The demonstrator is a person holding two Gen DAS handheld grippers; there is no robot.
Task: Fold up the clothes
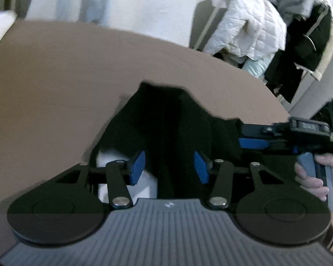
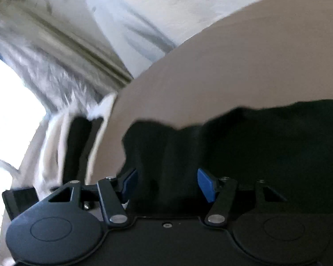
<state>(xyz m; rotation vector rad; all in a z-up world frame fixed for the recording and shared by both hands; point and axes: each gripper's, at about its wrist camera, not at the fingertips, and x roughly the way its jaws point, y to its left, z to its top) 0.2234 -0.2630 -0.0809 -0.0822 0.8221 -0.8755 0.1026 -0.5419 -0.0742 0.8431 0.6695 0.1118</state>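
A black garment (image 1: pixel 166 119) lies bunched on the brown table (image 1: pixel 55 77). My left gripper (image 1: pixel 169 166) is open, its blue pads (image 1: pixel 137 166) on either side of a fold of the black cloth. A white patch (image 1: pixel 144 184) shows under the cloth by the left pad. My right gripper (image 1: pixel 253 143) reaches in from the right in the left wrist view, held by a hand (image 1: pixel 315 177). In the right wrist view my right gripper (image 2: pixel 166 184) is open over the black garment (image 2: pixel 255 144), with cloth between its blue pads (image 2: pixel 205 185).
A chair piled with white, grey and black clothes (image 1: pixel 266 26) stands beyond the table's far right edge. A pale wall (image 1: pixel 122 0) is behind. In the right wrist view the brown table (image 2: pixel 233 62) ends at the left, beside white fabric (image 2: pixel 53 137) and a bright window (image 2: pixel 8 110).
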